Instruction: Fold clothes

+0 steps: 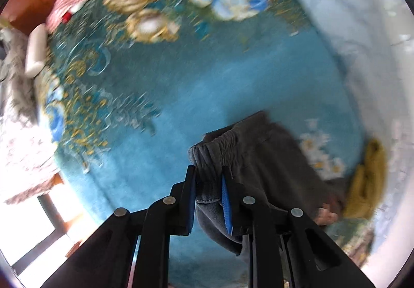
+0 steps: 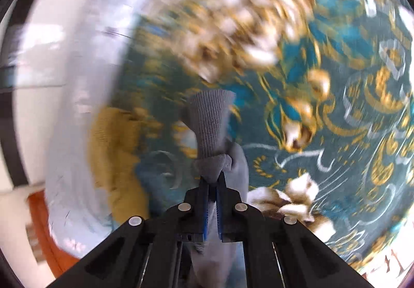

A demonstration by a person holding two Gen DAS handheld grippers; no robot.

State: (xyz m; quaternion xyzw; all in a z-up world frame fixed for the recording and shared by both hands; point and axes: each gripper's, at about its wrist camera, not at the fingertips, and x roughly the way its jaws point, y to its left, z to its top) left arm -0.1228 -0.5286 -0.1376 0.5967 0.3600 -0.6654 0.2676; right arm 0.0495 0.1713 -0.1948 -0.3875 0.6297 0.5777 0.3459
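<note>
Spanning both tongs, the grey trousers (image 1: 261, 158) hung waistband in the clamped left gripper (image 1: 208, 200), ribbed cuff (image 2: 212, 119) in the clamped right gripper (image 2: 212, 200).

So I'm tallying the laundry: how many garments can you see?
3: dark grey pants in the left gripper, grey knit piece in the right gripper, yellow garment on the bed. More may be hidden.

Trousers (image 1: 258, 163) lie on the blanket (image 1: 160, 75), beside a garment (image 1: 367, 184).
</note>
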